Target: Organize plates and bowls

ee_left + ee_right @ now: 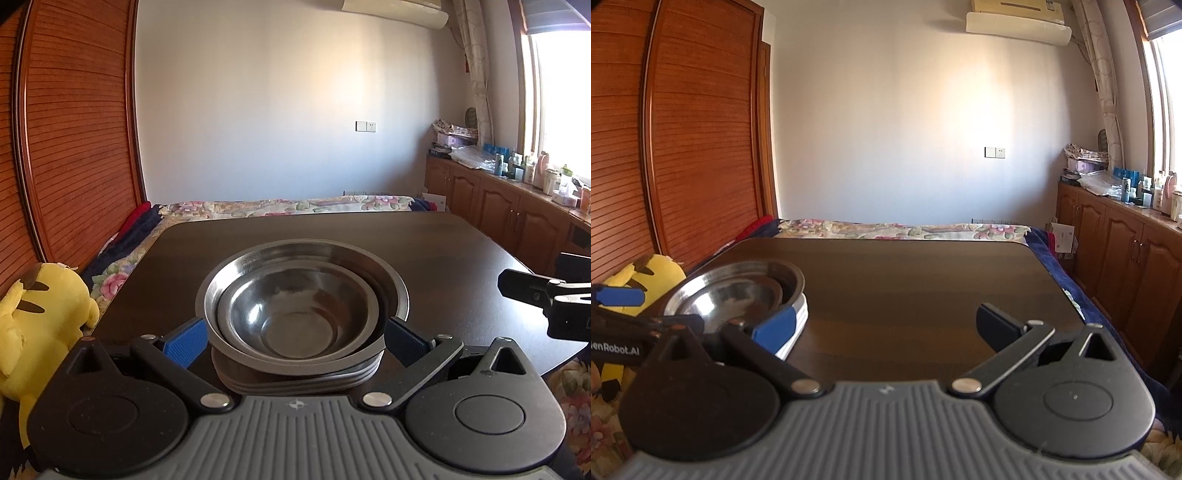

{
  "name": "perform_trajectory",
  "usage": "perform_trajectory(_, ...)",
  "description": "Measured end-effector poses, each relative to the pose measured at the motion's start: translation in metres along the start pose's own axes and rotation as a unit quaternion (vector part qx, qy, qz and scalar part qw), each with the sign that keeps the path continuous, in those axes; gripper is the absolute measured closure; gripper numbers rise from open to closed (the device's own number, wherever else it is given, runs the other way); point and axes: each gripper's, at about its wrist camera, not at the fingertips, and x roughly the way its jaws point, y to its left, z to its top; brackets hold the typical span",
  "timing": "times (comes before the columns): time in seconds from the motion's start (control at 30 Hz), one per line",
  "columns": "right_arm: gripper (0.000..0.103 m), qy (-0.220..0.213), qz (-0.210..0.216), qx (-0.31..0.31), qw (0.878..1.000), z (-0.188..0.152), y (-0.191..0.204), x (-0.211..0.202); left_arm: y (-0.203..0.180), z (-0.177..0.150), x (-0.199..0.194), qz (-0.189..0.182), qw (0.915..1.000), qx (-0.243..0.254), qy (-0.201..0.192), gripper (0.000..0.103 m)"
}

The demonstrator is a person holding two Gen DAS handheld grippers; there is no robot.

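Jaws on both tools are standing wide apart w/ nothing clamped between them. Your left gripper (295, 341) is sitting low at the desk's near edge, its blue pads flanking the stack but, as far as I can tell, not touching it. Your right gripper (886, 330) is hovering over bare desk (923, 288) toward the near right corner, well apart from the stack.

Task's things are all sitting in one pile near the near left edge of the desk: a small steel bowl (295, 314) is nesting inside a bigger steel bowl (373, 258), and both are resting on a stack of flat plates (295, 384). In the right wrist view the plates (799, 321) are showing as thin white edges under the bowls (738, 295).

Judging by this, the sorting is looking mostly or fully done: nothing else is lying loose on the desk in either view, and the bowls are sitting centred enough, tho the small one is riding a bit toward the near side. What's left, if anything, is prob just a nudge to square the pile, or you're backing off. Can't tell the plate count exactly; looks like several.

Off the desk, a yellow plush toy (40, 314) is lying by the left edge, irrelevant to the job.
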Motion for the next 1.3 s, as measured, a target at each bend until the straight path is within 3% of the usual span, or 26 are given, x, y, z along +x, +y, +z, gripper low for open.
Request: perform_trajectory(1.3,0.000,-0.002,-0.007,0.009,1.000,-0.0003,-0.0056,0.0006,0.0023,0.0017,-0.0035,0.001,1.0000,-0.001,-0.009,0.000)
